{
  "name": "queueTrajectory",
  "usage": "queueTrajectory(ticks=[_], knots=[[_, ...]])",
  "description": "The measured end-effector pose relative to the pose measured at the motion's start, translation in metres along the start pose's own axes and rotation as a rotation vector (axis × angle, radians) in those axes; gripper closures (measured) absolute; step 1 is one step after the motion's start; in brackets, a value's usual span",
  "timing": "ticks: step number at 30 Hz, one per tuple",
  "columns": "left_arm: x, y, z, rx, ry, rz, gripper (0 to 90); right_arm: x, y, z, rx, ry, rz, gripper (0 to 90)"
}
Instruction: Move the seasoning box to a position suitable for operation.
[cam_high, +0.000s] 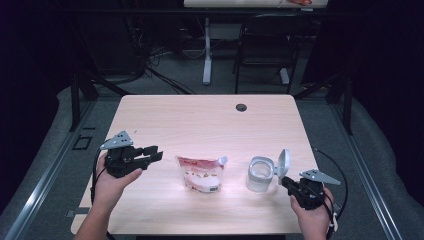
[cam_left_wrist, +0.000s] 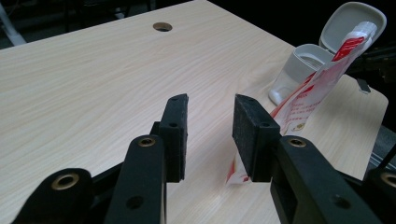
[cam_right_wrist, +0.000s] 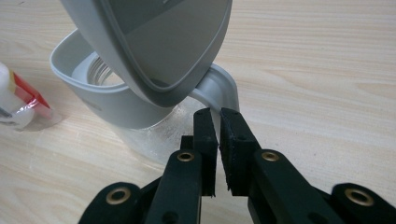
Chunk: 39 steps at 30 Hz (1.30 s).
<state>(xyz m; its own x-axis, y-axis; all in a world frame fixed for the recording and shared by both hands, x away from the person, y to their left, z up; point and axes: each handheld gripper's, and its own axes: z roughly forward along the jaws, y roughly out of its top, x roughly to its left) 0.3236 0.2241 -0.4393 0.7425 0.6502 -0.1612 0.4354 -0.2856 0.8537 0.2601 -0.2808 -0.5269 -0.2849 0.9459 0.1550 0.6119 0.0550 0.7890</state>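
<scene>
Right gripper (cam_right_wrist: 215, 116) jaws nearly together, nothing pinched, tips at the jar (cam_high: 259, 175) handle. Jar sits right of centre on the table (cam_high: 200, 120), lid (cam_high: 283, 162) flipped up; clear, rigid, looks light, probably slick, so take it by the handle. Pouch (cam_high: 201, 173) mid-table: soft, crinkly; grab the top edge. Left gripper (cam_left_wrist: 210, 119) jaws apart, empty. Pale wood top, dark room, chair (cam_high: 265, 45) behind.

Pouch (cam_high: 202, 173) lying mid-table on the table (cam_high: 200, 120) | open-lidded container (cam_high: 260, 174) just right of it, apart | left gripper (cam_high: 152, 154) well left of pouch | right gripper (cam_high: 284, 181) at container's right side, by the hinge | cable hole (cam_high: 241, 107) behind, near far edge
</scene>
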Motion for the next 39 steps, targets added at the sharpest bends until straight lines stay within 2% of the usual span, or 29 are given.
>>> queueTrajectory(ticks=[8,21,25,30,36,39], knots=[[0.0,0.0,0.0,0.002,0.0,0.007,65.8,-0.006,0.007,0.011,-0.014,-0.005,-0.002,83.4],[-0.003,0.0,0.003,0.009,-0.018,0.009,64.9,-0.011,0.009,0.016,-0.026,0.014,-0.007,80.2],[-0.004,0.0,0.002,0.012,-0.03,0.019,64.5,-0.008,0.007,0.01,-0.033,0.032,0.001,77.1],[-0.008,0.001,0.001,0.012,-0.046,0.032,63.8,-0.003,0.002,-0.003,-0.015,0.041,-0.028,75.5],[-0.012,0.0,0.004,0.027,-0.055,0.036,61.7,0.009,0.006,-0.02,-0.047,0.074,-0.04,73.6],[-0.013,0.0,0.005,0.031,-0.047,0.033,59.3,0.017,0.009,-0.029,-0.053,0.096,-0.084,73.6]])
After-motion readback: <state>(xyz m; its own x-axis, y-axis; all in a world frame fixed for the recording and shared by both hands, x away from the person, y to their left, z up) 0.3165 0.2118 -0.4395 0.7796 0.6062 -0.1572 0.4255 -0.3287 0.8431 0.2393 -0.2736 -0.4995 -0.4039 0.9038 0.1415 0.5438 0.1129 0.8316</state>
